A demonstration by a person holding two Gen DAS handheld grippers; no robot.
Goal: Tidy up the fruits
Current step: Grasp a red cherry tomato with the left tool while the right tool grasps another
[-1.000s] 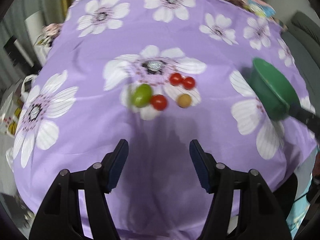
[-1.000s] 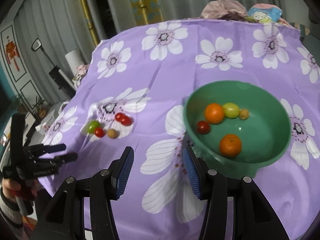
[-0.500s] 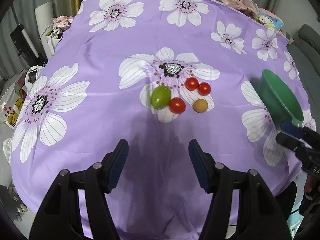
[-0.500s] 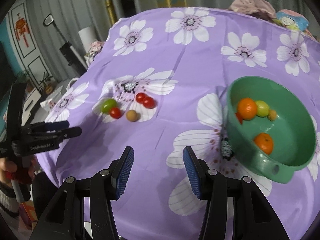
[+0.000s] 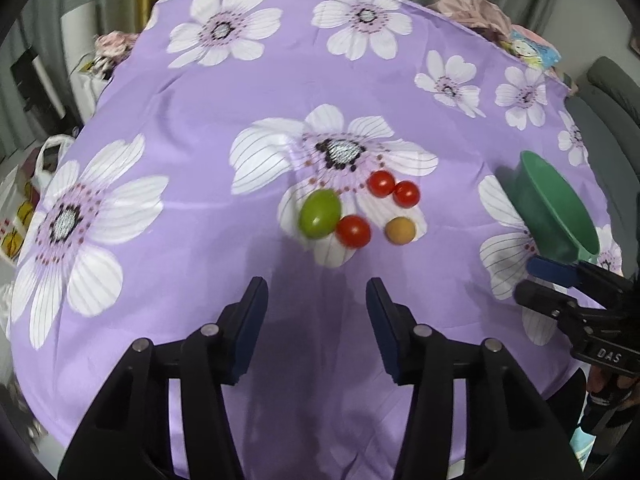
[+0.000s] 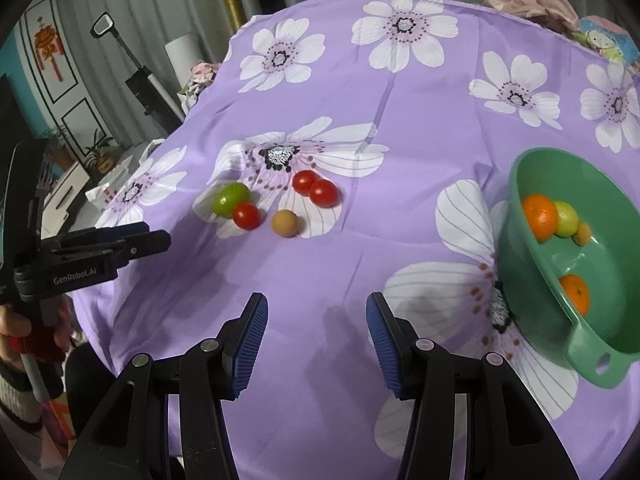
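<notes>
Purple flowered tablecloth (image 5: 192, 92) covers the table; green bowl (image 6: 600, 300) at its right side holds two oranges (image 6: 540, 216), a green fruit and a small tan one. Well apart on a white flower lie a green tomato (image 5: 320, 214), three red tomatoes (image 5: 353, 231) and a tan fruit (image 5: 399, 231), all close together. Left gripper (image 5: 316, 316), jaws just narrowed, and right gripper (image 6: 316, 320) both stand released over bare cloth, gripping nothing.
</notes>
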